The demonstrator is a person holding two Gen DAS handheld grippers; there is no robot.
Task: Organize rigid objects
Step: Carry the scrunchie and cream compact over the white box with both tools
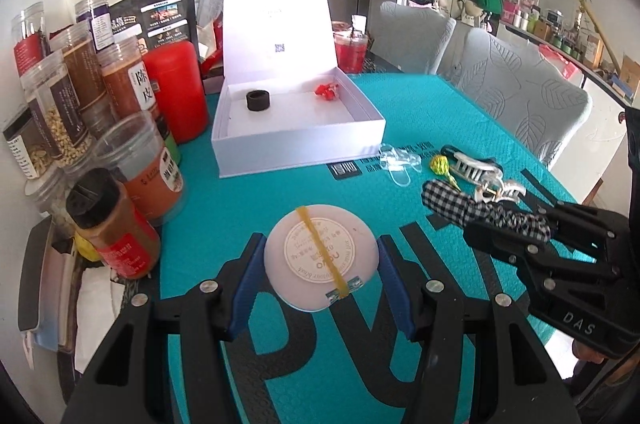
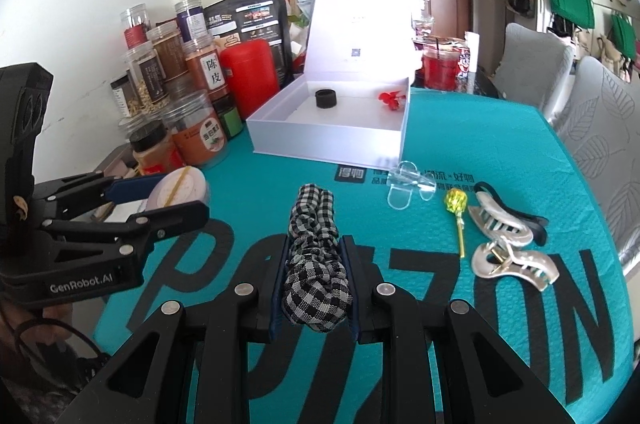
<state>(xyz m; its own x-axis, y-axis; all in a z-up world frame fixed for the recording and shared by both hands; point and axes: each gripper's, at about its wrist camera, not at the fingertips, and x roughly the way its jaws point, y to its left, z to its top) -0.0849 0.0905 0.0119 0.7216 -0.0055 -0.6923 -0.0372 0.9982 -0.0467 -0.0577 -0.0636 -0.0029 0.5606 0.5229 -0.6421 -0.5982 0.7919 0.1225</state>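
Grippers mid-carry: left gripper (image 1: 320, 260) clamps round compact (image 1: 320, 256), right gripper (image 2: 316, 276) pinches checked scrunchie (image 2: 316, 256); next, open white box (image 2: 320, 140) ahead.

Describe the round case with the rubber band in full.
The round case is a flat, pale pink disc, apparently plastic, with a cream circular label printed in small text. A yellow rubber band runs diagonally across its face. The left gripper clamps it by its rim between blue pads, face tilted toward the camera, above the teal mat.
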